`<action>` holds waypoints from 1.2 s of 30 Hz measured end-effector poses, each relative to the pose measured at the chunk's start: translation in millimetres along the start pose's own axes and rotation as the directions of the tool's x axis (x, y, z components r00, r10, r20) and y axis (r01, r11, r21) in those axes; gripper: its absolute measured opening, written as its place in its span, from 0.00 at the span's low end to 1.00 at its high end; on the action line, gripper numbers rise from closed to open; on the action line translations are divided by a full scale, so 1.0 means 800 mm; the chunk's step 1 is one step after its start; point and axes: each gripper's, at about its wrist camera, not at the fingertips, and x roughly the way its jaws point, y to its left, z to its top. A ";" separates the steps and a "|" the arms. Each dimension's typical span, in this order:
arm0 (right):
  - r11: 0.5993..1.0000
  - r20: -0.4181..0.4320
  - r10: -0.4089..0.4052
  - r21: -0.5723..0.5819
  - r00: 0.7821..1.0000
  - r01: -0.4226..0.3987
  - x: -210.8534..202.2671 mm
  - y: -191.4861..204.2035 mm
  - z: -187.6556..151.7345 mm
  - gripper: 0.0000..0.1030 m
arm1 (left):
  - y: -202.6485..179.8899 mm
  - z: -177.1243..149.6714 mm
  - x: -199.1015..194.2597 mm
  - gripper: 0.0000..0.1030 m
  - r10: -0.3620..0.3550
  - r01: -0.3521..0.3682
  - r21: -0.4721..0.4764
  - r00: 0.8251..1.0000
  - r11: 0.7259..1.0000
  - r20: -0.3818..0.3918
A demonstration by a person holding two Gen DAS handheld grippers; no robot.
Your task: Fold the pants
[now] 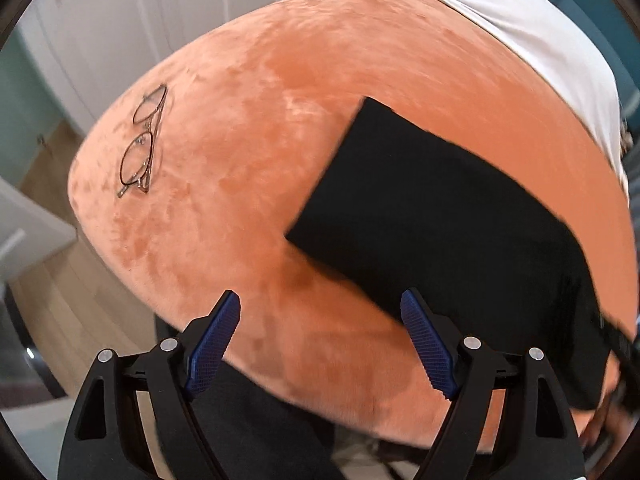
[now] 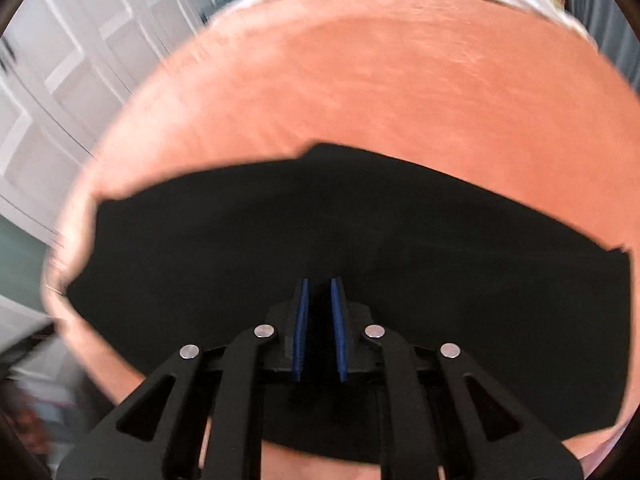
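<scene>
You are mid-fold: your right gripper [image 2: 320, 328] pinches the black fabric pants [image 2: 320, 232] on the orange velvety bed [image 2: 360, 80], left gripper [image 1: 320, 344] jaws open alongside, so next carry that edge across.

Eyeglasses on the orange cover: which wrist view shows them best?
The left wrist view. The eyeglasses lie folded on the orange cover, sharp and unobstructed, well apart from the black pants. The right wrist view does not show them at all; it is blurred and filled mostly by the pants.
</scene>
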 end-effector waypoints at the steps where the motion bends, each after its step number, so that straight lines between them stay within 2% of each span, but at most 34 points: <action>1: 1.000 0.002 0.009 0.011 1.000 -0.009 -0.002 0.002 -0.001 0.23 | 0.006 0.008 0.008 0.78 -0.006 0.006 -0.032 1.000 0.999 -0.012; 2: 1.000 0.003 0.017 0.018 1.000 -0.017 -0.008 0.002 -0.006 0.26 | 0.008 0.013 0.013 0.78 -0.014 0.013 -0.052 1.000 0.999 -0.021; 5: 1.000 0.009 0.018 0.022 1.000 -0.019 -0.025 0.007 -0.024 0.26 | 0.011 0.030 0.038 0.78 -0.076 0.069 -0.111 0.995 0.991 -0.065; 6: 0.999 0.006 0.018 0.027 1.000 -0.018 -0.032 0.007 -0.034 0.29 | 0.010 0.034 0.046 0.78 -0.104 0.094 -0.131 0.992 0.987 -0.073; 8: 0.999 0.006 0.012 0.033 1.000 -0.013 -0.027 0.008 -0.031 0.32 | 0.009 0.038 0.065 0.77 -0.138 0.118 -0.178 0.985 0.977 -0.105; 10: 0.999 0.009 0.007 0.041 1.000 -0.007 -0.052 -0.004 -0.048 0.36 | 0.004 0.041 0.070 0.71 -0.123 0.101 -0.206 0.988 0.973 -0.096; 12: 0.999 0.029 -0.011 0.045 1.000 0.009 -0.073 -0.014 -0.059 0.47 | -0.013 0.045 0.057 0.33 -0.092 0.081 -0.163 0.994 0.983 -0.062; 14: 0.998 0.059 -0.039 0.056 0.997 0.035 -0.092 -0.030 -0.066 0.52 | -0.048 0.050 0.025 0.20 -0.074 0.074 -0.066 0.997 0.995 0.002; 16: 0.996 0.078 -0.046 0.083 0.996 0.039 -0.103 -0.048 -0.070 0.57 | -0.086 0.051 -0.010 0.18 -0.092 0.091 0.022 0.994 0.996 0.064; 17: 0.994 0.091 -0.050 0.101 0.995 0.041 -0.110 -0.058 -0.073 0.58 | -0.109 0.049 -0.030 0.18 -0.107 0.101 0.072 0.990 0.992 0.090; 20: 0.985 0.117 -0.059 0.165 0.991 0.039 -0.127 -0.095 -0.080 0.60 | -0.202 0.029 -0.094 0.18 -0.215 0.179 0.240 0.968 0.954 0.130; 22: 0.974 0.138 -0.061 0.223 0.988 0.029 -0.140 -0.124 -0.086 0.60 | -0.274 -0.004 -0.127 0.18 -0.302 0.236 0.382 0.945 0.894 0.123; 23: 0.970 0.146 -0.062 0.243 0.987 0.025 -0.145 -0.133 -0.089 0.60 | -0.310 -0.026 -0.137 0.22 -0.343 0.265 0.448 0.934 0.854 0.102; 24: 0.961 0.159 -0.069 0.275 0.985 0.023 -0.153 -0.150 -0.093 0.60 | -0.345 -0.051 -0.140 0.34 -0.363 0.279 0.510 0.929 0.814 0.070; 25: 0.957 0.165 -0.073 0.289 0.983 0.023 -0.157 -0.159 -0.095 0.60 | -0.373 -0.077 -0.136 0.45 -0.358 0.272 0.562 0.933 0.781 0.046; 26: 0.952 0.168 -0.081 0.304 0.982 0.027 -0.160 -0.169 -0.098 0.62 | -0.398 -0.103 -0.128 0.65 -0.332 0.240 0.607 0.942 0.758 0.042; 28: 0.940 0.164 -0.103 0.340 0.981 0.042 -0.165 -0.193 -0.106 0.64 | -0.422 -0.143 -0.109 0.68 -0.272 0.172 0.652 0.961 0.739 0.055; 29: 0.936 0.161 -0.105 0.350 0.981 0.043 -0.166 -0.199 -0.108 0.64 | -0.425 -0.156 -0.102 0.68 -0.258 0.169 0.658 0.965 0.734 0.040; 31: 0.925 0.162 -0.108 0.379 0.981 0.040 -0.171 -0.216 -0.115 0.64 | -0.410 -0.170 -0.097 0.68 -0.247 0.185 0.646 0.969 0.741 0.005; 34: 0.929 0.155 -0.101 0.367 0.983 0.037 -0.169 -0.225 -0.116 0.64 | -0.363 -0.159 -0.087 0.68 -0.188 0.151 0.586 0.982 0.796 0.003; 36: 0.941 0.146 -0.047 0.337 0.988 -0.005 -0.158 -0.215 -0.105 0.65 | -0.317 -0.136 -0.083 0.69 -0.129 0.097 0.516 0.991 0.851 0.027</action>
